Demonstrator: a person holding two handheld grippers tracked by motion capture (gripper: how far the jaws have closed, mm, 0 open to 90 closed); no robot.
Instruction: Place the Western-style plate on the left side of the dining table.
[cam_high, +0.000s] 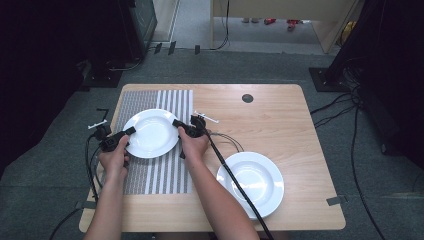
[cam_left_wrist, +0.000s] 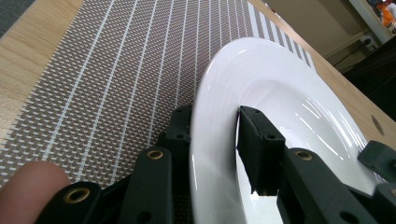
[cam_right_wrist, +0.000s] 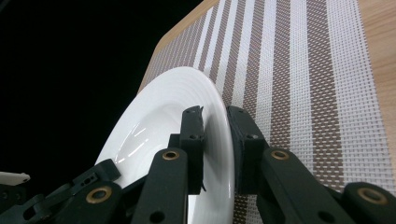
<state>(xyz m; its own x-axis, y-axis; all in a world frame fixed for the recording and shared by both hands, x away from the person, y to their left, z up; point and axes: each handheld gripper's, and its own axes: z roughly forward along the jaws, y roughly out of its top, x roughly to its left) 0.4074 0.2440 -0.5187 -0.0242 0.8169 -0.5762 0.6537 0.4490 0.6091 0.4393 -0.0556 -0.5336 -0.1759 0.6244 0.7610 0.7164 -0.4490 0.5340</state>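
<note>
Resting over a striped placemat (cam_high: 160, 175), a white plate (cam_high: 150, 133) is held between two grippers. Its rim is clamped between the closed jaws of the right gripper (cam_right_wrist: 215, 140). The left gripper (cam_left_wrist: 212, 140) straddles the opposite rim, jaws parted, one pad clear.

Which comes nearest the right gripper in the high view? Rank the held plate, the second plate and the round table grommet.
1. Held plate, its rim between the right gripper's jaws.
2. Second plate, toward the near right.
3. Round grommet, toward the far edge.
</note>
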